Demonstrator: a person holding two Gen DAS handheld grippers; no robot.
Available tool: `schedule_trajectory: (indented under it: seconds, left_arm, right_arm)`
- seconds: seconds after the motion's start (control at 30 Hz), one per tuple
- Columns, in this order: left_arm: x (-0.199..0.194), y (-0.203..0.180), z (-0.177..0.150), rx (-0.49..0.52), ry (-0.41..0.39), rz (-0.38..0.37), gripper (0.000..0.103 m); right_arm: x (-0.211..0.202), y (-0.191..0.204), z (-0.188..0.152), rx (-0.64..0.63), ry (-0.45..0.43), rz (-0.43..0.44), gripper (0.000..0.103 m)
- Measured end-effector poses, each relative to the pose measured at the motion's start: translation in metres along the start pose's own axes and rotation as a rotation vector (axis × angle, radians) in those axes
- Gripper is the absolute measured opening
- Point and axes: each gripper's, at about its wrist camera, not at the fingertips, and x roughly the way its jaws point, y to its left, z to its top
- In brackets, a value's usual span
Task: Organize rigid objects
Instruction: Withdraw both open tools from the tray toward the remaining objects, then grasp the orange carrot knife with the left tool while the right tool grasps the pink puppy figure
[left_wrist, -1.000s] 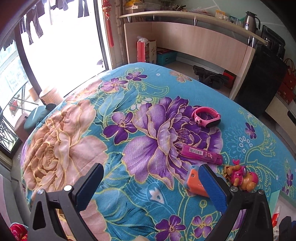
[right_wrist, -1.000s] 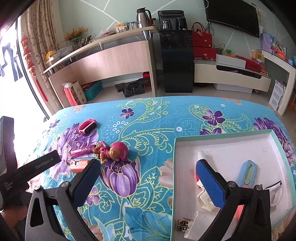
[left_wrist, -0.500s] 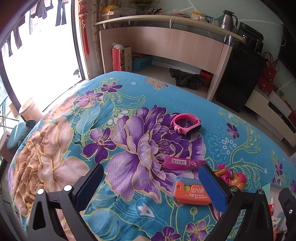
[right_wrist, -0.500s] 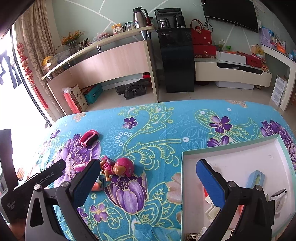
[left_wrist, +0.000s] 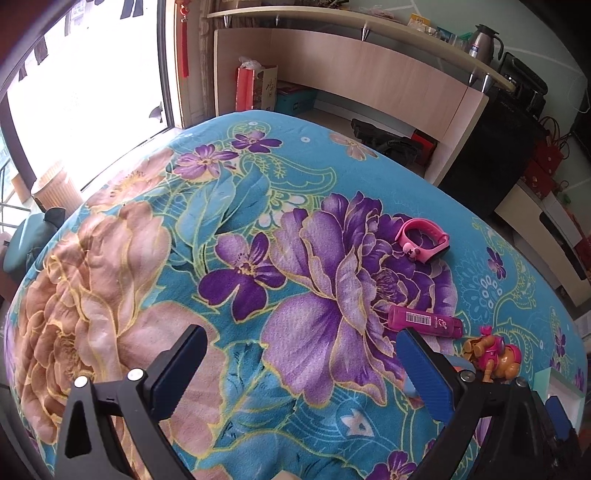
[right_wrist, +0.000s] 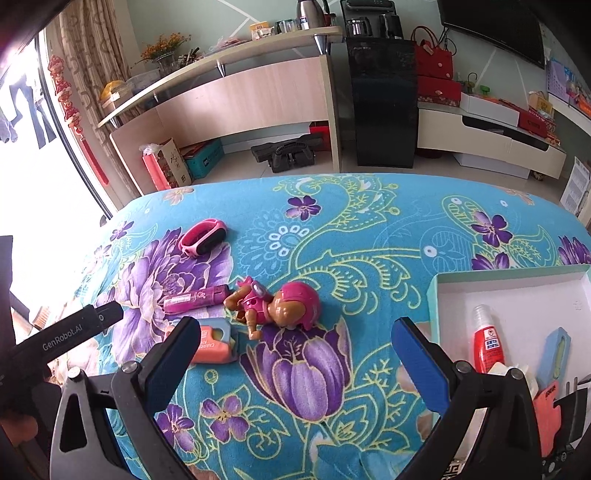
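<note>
Toy pup (right_wrist: 275, 308) blocking, box (right_wrist: 434, 291) perhaps reachable

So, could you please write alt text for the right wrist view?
An open right gripper hovers over a floral blanket, facing a pink toy pup, a magenta tube, an orange box and a pink wristband. At right, a white tray holds a red bottle.

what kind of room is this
Most likely a home living room: a wall-mounted TV over a low media cabinet, a long wooden counter with a thermos, and a floral blanket.
</note>
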Motion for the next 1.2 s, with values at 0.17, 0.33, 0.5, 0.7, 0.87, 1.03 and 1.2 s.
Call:
schedule_trajectory:
  seconds: [0.17, 0.33, 0.5, 0.7, 0.87, 1.03, 1.2]
  left_arm:
    - [0.005, 0.002, -0.001, 0.016, 0.023, -0.034, 0.103]
    - [0.014, -0.003, -0.005, 0.036, 0.054, -0.052, 0.103]
    - [0.016, -0.009, -0.009, 0.046, 0.070, -0.075, 0.103]
    - [0.020, -0.023, -0.018, 0.095, 0.101, -0.090, 0.103]
    - [0.022, -0.035, -0.024, 0.140, 0.117, -0.114, 0.103]
    - [0.024, -0.043, -0.028, 0.169, 0.131, -0.122, 0.103]
    - [0.023, -0.049, -0.029, 0.187, 0.132, -0.130, 0.103]
  right_arm:
    - [0.017, 0.013, -0.008, -0.046, 0.021, -0.010, 0.103]
    - [0.033, 0.006, -0.005, -0.030, 0.025, -0.010, 0.103]
    - [0.045, -0.006, 0.003, -0.008, 0.036, -0.013, 0.103]
    - [0.055, -0.007, 0.009, -0.033, 0.051, 0.041, 0.101]
    - [0.070, -0.009, 0.011, -0.037, 0.095, 0.060, 0.086]
    - [0.073, -0.013, 0.013, -0.031, 0.103, 0.064, 0.081]
    - [0.074, -0.016, 0.016, -0.015, 0.108, 0.073, 0.073]
